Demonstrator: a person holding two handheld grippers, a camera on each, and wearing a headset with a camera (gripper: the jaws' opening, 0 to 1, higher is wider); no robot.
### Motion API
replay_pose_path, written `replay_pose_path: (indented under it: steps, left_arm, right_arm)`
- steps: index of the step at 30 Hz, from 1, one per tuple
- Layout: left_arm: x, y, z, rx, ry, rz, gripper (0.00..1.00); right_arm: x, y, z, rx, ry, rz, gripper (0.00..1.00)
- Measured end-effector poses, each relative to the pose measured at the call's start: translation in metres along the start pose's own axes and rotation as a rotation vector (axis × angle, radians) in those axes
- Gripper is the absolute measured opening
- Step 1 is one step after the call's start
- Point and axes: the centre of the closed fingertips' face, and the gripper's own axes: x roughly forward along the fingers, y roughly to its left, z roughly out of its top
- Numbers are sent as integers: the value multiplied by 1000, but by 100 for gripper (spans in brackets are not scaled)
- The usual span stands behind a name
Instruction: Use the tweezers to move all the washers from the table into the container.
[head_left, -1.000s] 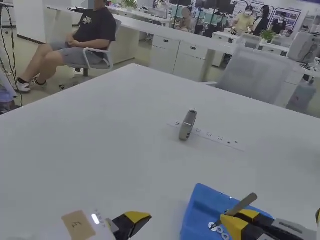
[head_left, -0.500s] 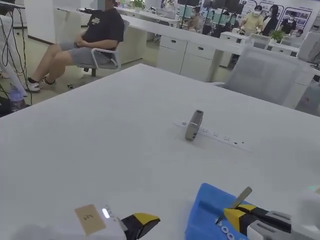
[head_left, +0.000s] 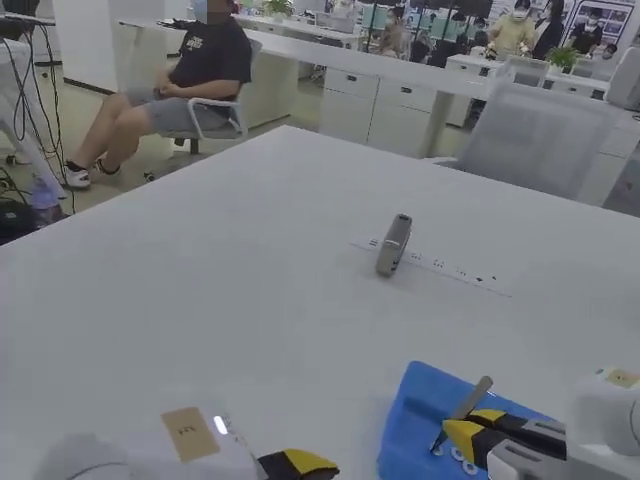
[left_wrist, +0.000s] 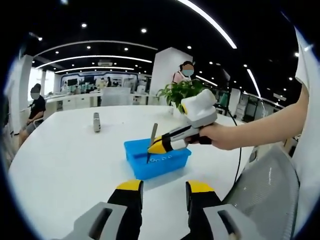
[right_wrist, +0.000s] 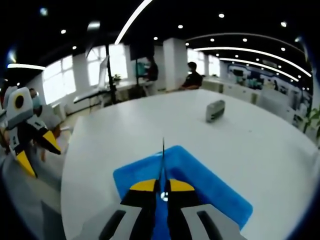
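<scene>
A blue container (head_left: 418, 402) sits on the white table near its front edge, with several small washers (left_wrist: 160, 159) lying inside. My right gripper (head_left: 452, 433) hovers over it, shut on thin metal tweezers (head_left: 466, 402). The tweezers (left_wrist: 151, 142) point down into the container (left_wrist: 135, 153). In the right gripper view the tweezers (right_wrist: 162, 161) stick out between the closed yellow jaws of my right gripper (right_wrist: 161, 187), above the container (right_wrist: 205, 184). My left gripper (left_wrist: 164, 192) stands open and holds nothing, left of the container and near the table's front edge (head_left: 298, 464).
A grey oblong device (head_left: 392, 243) lies mid-table beside a flush socket strip (head_left: 450, 267). A person (head_left: 190, 70) sits in a chair beyond the table's far left side. A grey office chair (head_left: 540, 130) stands at the far edge. A potted plant (left_wrist: 181, 92) stands behind the container.
The head camera has shifted a little. My left gripper has drawn back slightly toward the near edge. My right gripper keeps the tweezers over the container.
</scene>
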Motion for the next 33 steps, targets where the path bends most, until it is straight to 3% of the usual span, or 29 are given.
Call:
replay_pose_path:
  steps: [3,7,10,16,19,22,26,27,29,33]
  left_arm:
    - [1,-4,-2,1,13,-23,30]
    - [2,-15,-7,-38,49,-105,23]
    - [2,-22,-9,-17,75,-147,15]
    - [1,-34,-16,23,133,-220,9]
    - [0,-38,-16,53,135,-249,1]
    - [-1,-41,-15,44,142,-277,5]
    - [1,-45,-4,29,129,-322,5]
    - [2,-50,4,-25,100,-361,5]
    - [6,-51,16,-69,72,-385,7]
    - [12,-55,28,-22,69,-416,8]
  right_arm:
    - [-4,2,1,-14,-2,5,4]
    - [-16,14,11,-66,-25,26,4]
    - [-31,22,17,-91,-45,34,3]
    - [-60,38,20,-113,-72,52,3]
    - [-72,47,16,-121,-69,81,3]
    - [-81,58,10,-80,-74,136,3]
    - [-87,73,-6,-49,-50,210,3]
    - [-87,76,-9,-52,-37,225,3]
    - [-89,83,-17,-59,-15,260,3]
    - [-92,101,-28,-100,30,334,3]
